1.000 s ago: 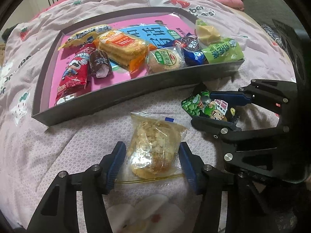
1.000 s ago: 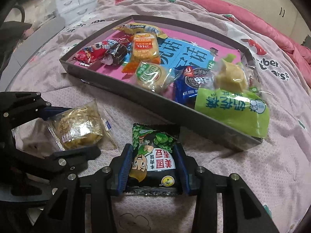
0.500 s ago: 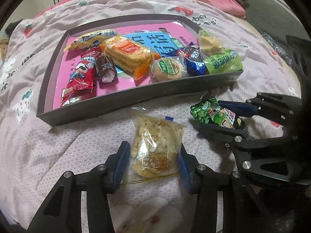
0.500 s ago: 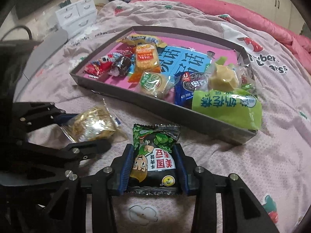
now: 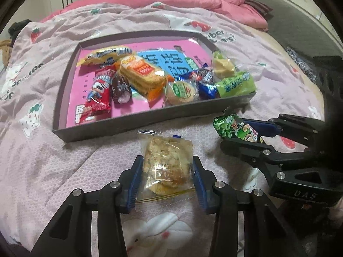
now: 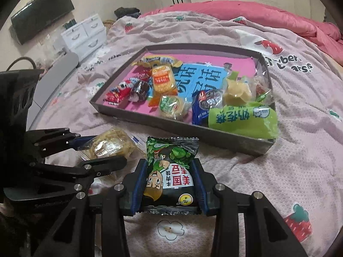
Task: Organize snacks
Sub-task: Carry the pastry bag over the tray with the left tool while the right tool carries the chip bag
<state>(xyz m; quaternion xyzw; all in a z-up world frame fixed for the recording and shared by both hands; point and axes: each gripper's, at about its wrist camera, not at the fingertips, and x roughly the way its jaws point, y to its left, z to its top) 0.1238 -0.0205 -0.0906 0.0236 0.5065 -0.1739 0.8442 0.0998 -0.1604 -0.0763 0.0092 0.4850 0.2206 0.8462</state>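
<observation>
Snacks in tray, tray on bedspread, pastry packet before it

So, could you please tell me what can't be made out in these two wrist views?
- Red packet at the tray's far right corner: right wrist view, half hidden behind the yellow snack; contents unclear.
- Clear-wrapped pastry: the lower end sits between the left tongs; any label is unreadable.
- Green pea packet: left wrist view, mostly covered by the right tongs.
- The persons' hands: outside both frames.
</observation>
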